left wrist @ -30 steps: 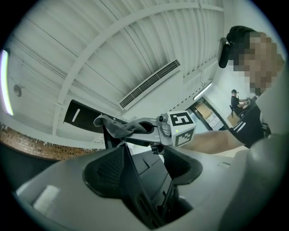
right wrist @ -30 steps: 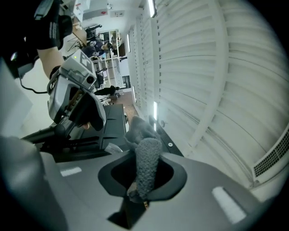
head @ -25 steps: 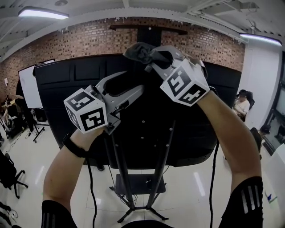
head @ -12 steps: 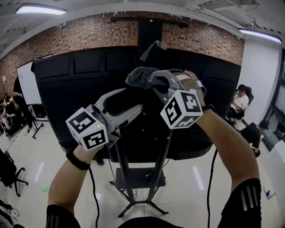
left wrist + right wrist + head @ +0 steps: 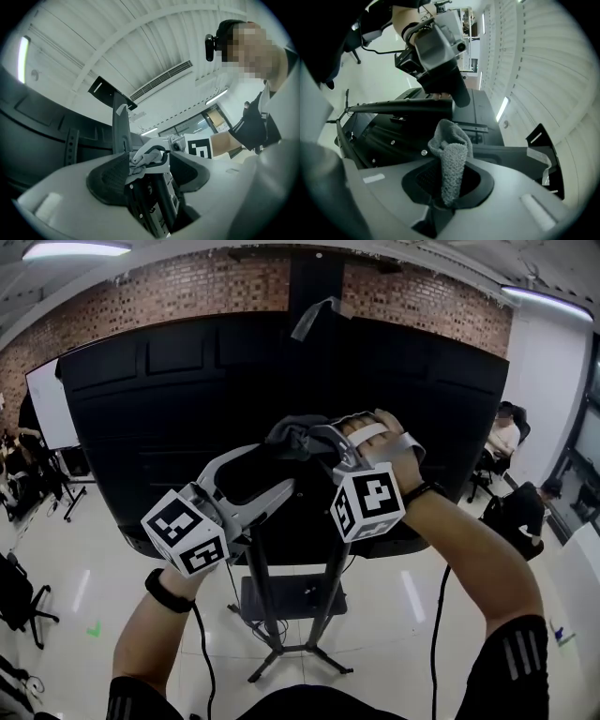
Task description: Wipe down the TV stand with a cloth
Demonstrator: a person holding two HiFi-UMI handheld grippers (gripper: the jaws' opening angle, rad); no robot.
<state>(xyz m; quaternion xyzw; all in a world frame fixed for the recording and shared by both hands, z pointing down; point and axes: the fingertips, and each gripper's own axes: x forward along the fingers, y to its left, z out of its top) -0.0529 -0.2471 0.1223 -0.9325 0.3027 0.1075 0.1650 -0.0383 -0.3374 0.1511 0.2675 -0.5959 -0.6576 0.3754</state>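
The TV's black back panel (image 5: 169,399) stands on a stand with two black uprights (image 5: 265,601). A grey cloth (image 5: 292,434) is pinched in my right gripper (image 5: 314,442), which is shut on it and holds it against the middle of the panel. The right gripper view shows the cloth (image 5: 450,157) sticking up from between the pads. My left gripper (image 5: 274,472) is open just left of and below the cloth. In the left gripper view a black upright with screw holes (image 5: 150,206) runs between its spread jaws, with the cloth (image 5: 139,160) just beyond.
A small shelf (image 5: 291,598) sits low on the stand, above its splayed feet on the glossy floor. A loose tape strip (image 5: 314,315) hangs at the panel's top. A whiteboard (image 5: 47,404) and an office chair (image 5: 19,601) are at the left; seated people (image 5: 506,442) are at the right.
The right gripper has carried the cloth down from the panel's top edge to its middle. The left gripper has come down alongside it and stayed open.
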